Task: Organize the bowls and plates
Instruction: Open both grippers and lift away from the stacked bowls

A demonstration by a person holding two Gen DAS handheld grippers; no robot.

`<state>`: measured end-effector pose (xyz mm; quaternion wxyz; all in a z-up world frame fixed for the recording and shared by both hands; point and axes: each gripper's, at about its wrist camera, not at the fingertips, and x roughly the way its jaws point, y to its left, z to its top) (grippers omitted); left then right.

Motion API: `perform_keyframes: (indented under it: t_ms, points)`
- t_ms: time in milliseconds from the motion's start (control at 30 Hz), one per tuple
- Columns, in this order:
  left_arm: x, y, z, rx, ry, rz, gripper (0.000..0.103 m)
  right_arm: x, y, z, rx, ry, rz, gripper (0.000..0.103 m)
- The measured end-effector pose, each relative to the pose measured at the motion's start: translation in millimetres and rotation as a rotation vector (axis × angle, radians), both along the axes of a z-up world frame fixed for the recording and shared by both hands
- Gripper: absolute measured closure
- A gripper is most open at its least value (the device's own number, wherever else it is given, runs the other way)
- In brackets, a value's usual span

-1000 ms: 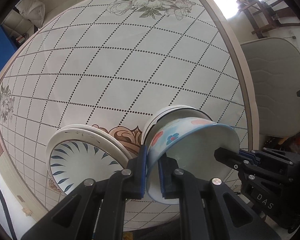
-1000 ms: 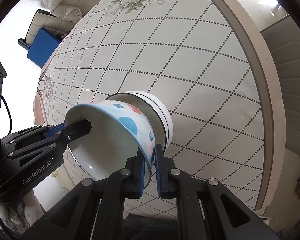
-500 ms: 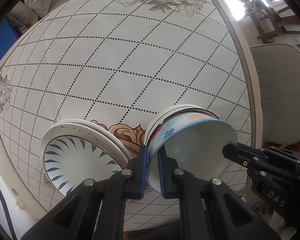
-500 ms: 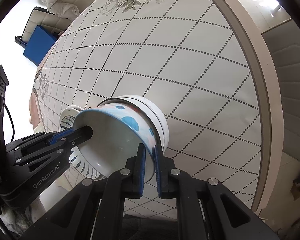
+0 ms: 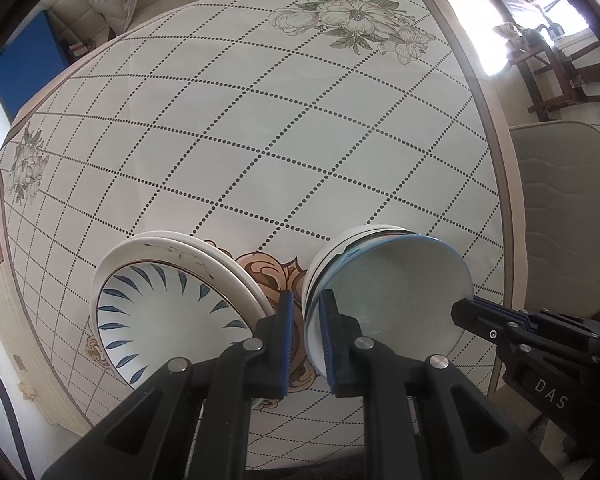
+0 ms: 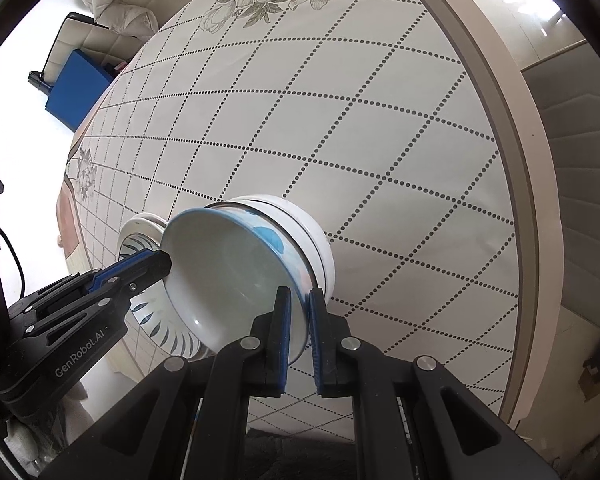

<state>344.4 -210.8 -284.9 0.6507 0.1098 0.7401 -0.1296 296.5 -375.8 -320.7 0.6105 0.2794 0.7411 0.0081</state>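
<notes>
While the right claw point(image 6: 299, 294) is clamped on the near rim of the blue-edged bowl point(image 6: 228, 264), the left claw point(image 5: 306, 300) straddles the opposite rim and its jaws have just been opening. From the left wrist view a sliver of patterned cloth shows between the left-hand pad and the bowl wall, so that claw looks to have let go, though the rim is between its fingers and the fisheye bend makes the contact on the other pad hard to judge.

That bowl, pale inside with blue and pink blotches outside, sits nested in a white bowl point(image 6: 316, 240), which stands on the surface point(image 5: 260, 140), close to its near edge. Just beside the bowls, apart from them, lies a stack of plates point(image 5: 168, 312); the top one has blue leaf strokes round its well. Between the two stacks a brown scroll ornament of the cloth shows. Dotted diamond lines and printed flowers cover the cloth. A pale padded chair point(image 5: 560, 220) stands past the edge of the surface.
</notes>
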Motion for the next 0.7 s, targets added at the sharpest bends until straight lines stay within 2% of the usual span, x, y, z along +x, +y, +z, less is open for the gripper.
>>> perform_keyframes:
  t_ms: [67,233,267,300,433,467,500,533,567,600,633,700]
  points:
    - [-8,6,8,0.033,-0.061,0.01,0.09,-2,3,6,-0.023,-0.017,0.022,0.092]
    - [-29,20,27,0.04,-0.14,0.027,0.09,-13,16,27,-0.108,-0.077,0.107,0.092]
    - [-35,24,33,0.045,-0.166,0.029,0.088,-17,22,33,-0.137,-0.092,0.127,0.092]
    - [-40,27,38,0.049,-0.188,0.032,0.081,-21,26,38,-0.164,-0.108,0.148,0.092]
    - [-61,38,55,0.035,-0.252,0.07,0.068,-40,40,61,-0.229,-0.166,0.201,0.09]
    - [-65,40,59,0.033,-0.264,0.079,0.063,-45,42,67,-0.238,-0.178,0.205,0.082]
    - [-69,42,62,0.026,-0.273,0.085,0.053,-50,42,73,-0.246,-0.189,0.206,0.073]
    - [-74,44,66,0.023,-0.287,0.089,0.045,-55,44,79,-0.252,-0.202,0.207,0.047]
    - [-78,45,70,0.028,-0.305,0.094,0.03,-60,44,85,-0.253,-0.223,0.207,0.033]
    - [-81,47,75,0.032,-0.322,0.098,0.024,-64,45,91,-0.255,-0.245,0.21,0.012]
    - [-84,48,80,0.034,-0.337,0.104,0.024,-69,47,98,-0.264,-0.263,0.215,0.008]
    - [-90,51,89,0.028,-0.354,0.118,0.023,-78,49,111,-0.298,-0.288,0.224,0.008]
